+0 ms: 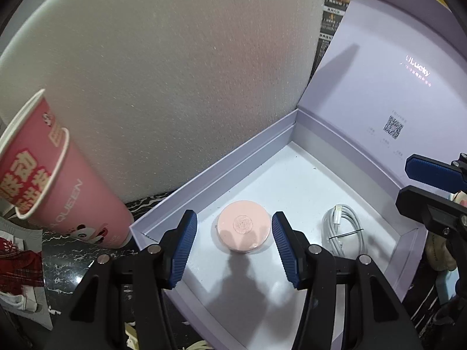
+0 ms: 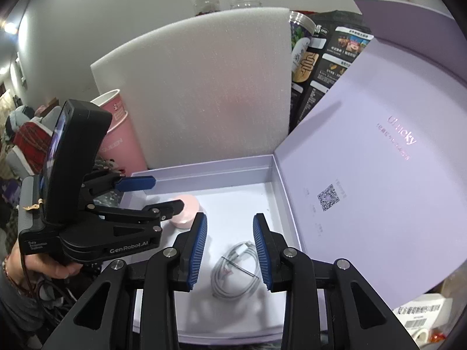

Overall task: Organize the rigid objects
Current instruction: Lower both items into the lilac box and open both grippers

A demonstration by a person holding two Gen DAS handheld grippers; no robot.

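Pink and puck-shaped, the round hard case [image 1: 242, 230] on the floor of the open lilac cardboard box [image 1: 204, 180] looks light, stiff and smooth-sided, so we'd pinch its rim between our left gripper [image 1: 233, 243], spread wide and empty, while our right gripper [image 2: 230, 250] hangs spread over the coiled white cable [image 2: 236, 274].

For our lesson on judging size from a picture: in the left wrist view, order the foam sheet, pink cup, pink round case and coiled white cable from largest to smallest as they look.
1. Foam sheet
2. Pink cup, though it sits nearer the lens
3. and 4. Pink round case and coiled white cable: look alike, unranked
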